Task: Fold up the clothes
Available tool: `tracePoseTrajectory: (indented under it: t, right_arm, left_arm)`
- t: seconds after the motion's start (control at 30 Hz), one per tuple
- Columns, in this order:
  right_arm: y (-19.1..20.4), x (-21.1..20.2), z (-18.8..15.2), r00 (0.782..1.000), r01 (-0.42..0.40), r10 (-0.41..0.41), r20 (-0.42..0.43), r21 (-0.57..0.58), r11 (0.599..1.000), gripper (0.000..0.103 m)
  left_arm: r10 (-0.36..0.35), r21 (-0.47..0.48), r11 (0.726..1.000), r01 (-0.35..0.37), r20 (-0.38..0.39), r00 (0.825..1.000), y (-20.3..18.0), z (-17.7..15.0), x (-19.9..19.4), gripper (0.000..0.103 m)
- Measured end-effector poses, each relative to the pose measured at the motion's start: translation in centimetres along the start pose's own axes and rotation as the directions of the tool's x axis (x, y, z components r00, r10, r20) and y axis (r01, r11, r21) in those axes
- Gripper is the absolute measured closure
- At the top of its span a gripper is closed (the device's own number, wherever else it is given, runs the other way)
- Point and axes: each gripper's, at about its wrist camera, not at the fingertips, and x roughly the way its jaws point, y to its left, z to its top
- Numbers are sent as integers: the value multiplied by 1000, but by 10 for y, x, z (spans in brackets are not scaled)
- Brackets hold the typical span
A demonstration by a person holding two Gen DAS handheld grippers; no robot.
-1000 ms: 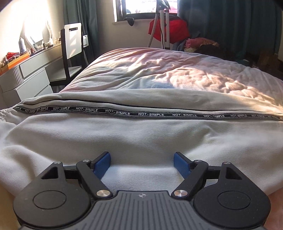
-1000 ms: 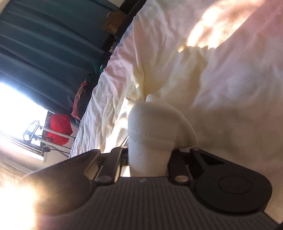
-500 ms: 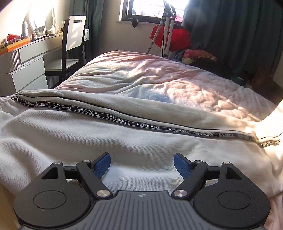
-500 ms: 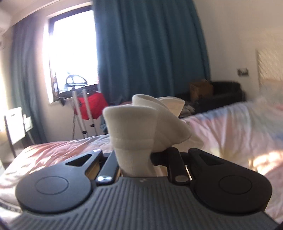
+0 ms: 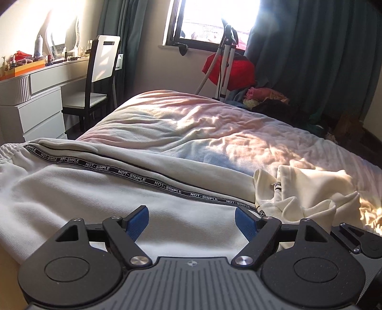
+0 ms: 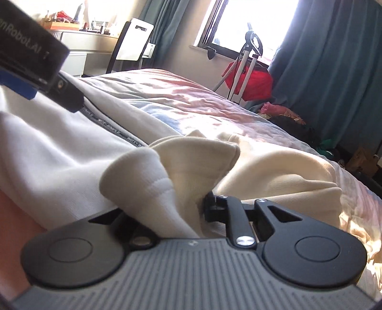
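A pair of pale grey-white trousers [image 5: 90, 198] lies spread across the near edge of the bed [image 5: 191, 124], with a black side stripe [image 5: 133, 177] printed "NOT-SIMPLE" running across it from the left edge toward the right. The waistband end sits at the bed's left edge.

The left hand-held gripper [image 5: 192, 220] hangs just above the trousers at the near edge, its blue pads [image 5: 137, 220] standing wide apart with nothing between them, so it is released.

The right hand-held gripper [image 6: 181, 209] is clenched on a bunched fold of cream cloth [image 6: 167, 171], which rises out between its black fingers and hides the pads. In the left wrist view this cream bundle [image 5: 308, 188] sits on the bed just to the right of the trousers, near the end of the stripe, with part of the right tool showing at the picture's right edge. Whether the cream cloth is the leg end of the same trousers or a separate piece cannot be told.

Beyond the bed stand a white dresser [image 5: 35, 102] and a chair [image 5: 100, 71] toward the far left corner, a window [image 5: 210, 21], dark teal curtains [image 5: 322, 59] and a red bag [image 5: 236, 71] on a stand.
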Motion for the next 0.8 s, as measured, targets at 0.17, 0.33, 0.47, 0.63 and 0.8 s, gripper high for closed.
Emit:
tracePoseTrajectory:
  t: [0.17,0.33,0.47,0.63,0.8]
  right_arm:
    - [2,-24,22,987,-36,40,156,-26,999,87]
    - [24,6,22,993,-93,94,68,-22,995,83]
    - [17,9,31,987,-156,157,30,-13,988,68]
    - [-16,-15,41,872,-481,489,8,197,854,12]
    - [-61,-44,46,833,-540,543,105,365,759,13]
  left_arm:
    - [-41,-76,996,45,54,998,18,9,-5,21]
    - [-53,-141,988,62,66,996,37,11,-5,21]
    - [-59,-184,980,72,72,996,47,12,-5,21]
    - [-67,-197,977,82,84,994,50,13,-10,20]
    - [-128,-202,969,143,88,988,45,10,-12,20]
